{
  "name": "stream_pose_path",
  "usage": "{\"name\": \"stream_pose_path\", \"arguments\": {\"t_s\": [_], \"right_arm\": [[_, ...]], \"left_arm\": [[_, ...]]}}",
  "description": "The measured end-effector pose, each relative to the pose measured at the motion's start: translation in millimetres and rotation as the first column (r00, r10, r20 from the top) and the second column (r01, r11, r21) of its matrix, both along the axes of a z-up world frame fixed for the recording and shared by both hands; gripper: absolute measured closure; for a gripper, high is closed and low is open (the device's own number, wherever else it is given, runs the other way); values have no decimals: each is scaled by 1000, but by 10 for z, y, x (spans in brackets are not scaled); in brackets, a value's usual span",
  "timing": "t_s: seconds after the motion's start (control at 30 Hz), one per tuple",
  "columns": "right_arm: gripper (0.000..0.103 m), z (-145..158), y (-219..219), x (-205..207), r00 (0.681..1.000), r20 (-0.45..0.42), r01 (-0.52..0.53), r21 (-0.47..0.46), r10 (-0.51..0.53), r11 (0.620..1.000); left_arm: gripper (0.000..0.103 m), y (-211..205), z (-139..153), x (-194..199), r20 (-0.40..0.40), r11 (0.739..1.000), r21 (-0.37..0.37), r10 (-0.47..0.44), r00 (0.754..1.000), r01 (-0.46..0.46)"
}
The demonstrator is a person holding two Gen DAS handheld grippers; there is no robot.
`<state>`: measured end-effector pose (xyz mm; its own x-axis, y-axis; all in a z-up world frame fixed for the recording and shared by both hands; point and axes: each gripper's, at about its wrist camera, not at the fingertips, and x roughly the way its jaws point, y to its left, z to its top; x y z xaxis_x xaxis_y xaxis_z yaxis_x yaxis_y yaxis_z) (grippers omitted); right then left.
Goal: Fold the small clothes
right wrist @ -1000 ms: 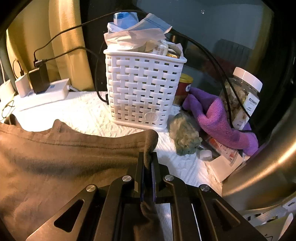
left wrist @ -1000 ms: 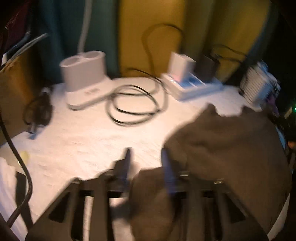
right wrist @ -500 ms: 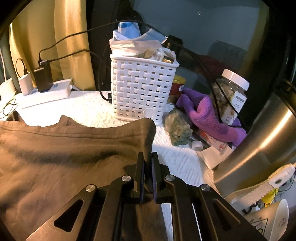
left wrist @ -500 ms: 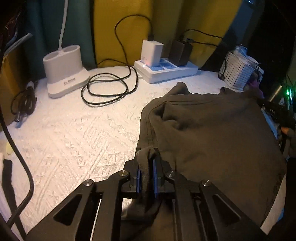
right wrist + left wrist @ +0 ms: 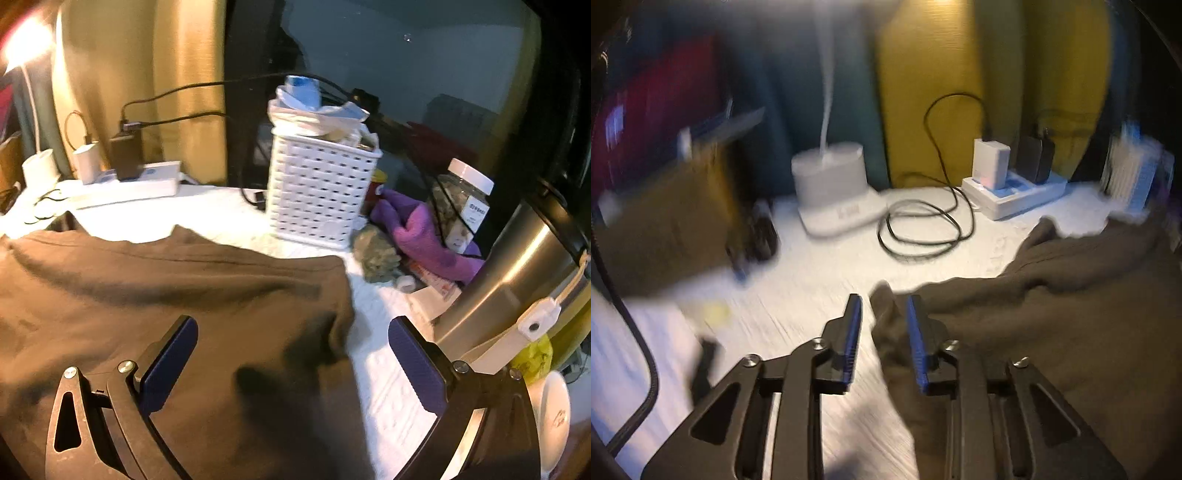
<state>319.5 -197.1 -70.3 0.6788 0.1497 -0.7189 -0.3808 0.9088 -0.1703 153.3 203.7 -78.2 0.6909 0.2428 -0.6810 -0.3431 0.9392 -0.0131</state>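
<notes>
1. White textured cloth (image 5: 798, 295) covers the table in the left wrist view, which is blurred; a lamp base (image 5: 831, 188), a coiled black cable (image 5: 923, 229) and a power strip (image 5: 1015, 192) stand by yellow and teal curtains
2. Left gripper (image 5: 882, 301): jaws opening, a corner of the brown garment (image 5: 1052, 295) between them, seemingly loose against the right pad
3. Right wrist view: the garment (image 5: 147, 288) lies flat, near a white basket (image 5: 317, 192), a purple cloth (image 5: 417, 229) and a jar (image 5: 461, 206)
4. Right gripper (image 5: 291, 332): jaws opening, spread wide over the garment's edge, pads clear of it
</notes>
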Motion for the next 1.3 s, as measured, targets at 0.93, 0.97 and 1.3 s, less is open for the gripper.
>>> {"name": "stream_pose_path", "arguments": {"t_s": [0.93,0.97,1.3], "right_arm": [[0,6,-522,-479,994,-54,93,16,-92,996],[0,16,-569,-534,994,-53,96,17,-95,995],[0,22,-973,-1106,988,-70,142,69,-137,987]], "left_arm": [[48,-286,-61,-334,-76,986,-143,-94,993,82],[47,-333,-54,-366,-72,984,-153,-101,992,89],[43,-706,-43,-960,-38,973,-176,-158,987,149]]}}
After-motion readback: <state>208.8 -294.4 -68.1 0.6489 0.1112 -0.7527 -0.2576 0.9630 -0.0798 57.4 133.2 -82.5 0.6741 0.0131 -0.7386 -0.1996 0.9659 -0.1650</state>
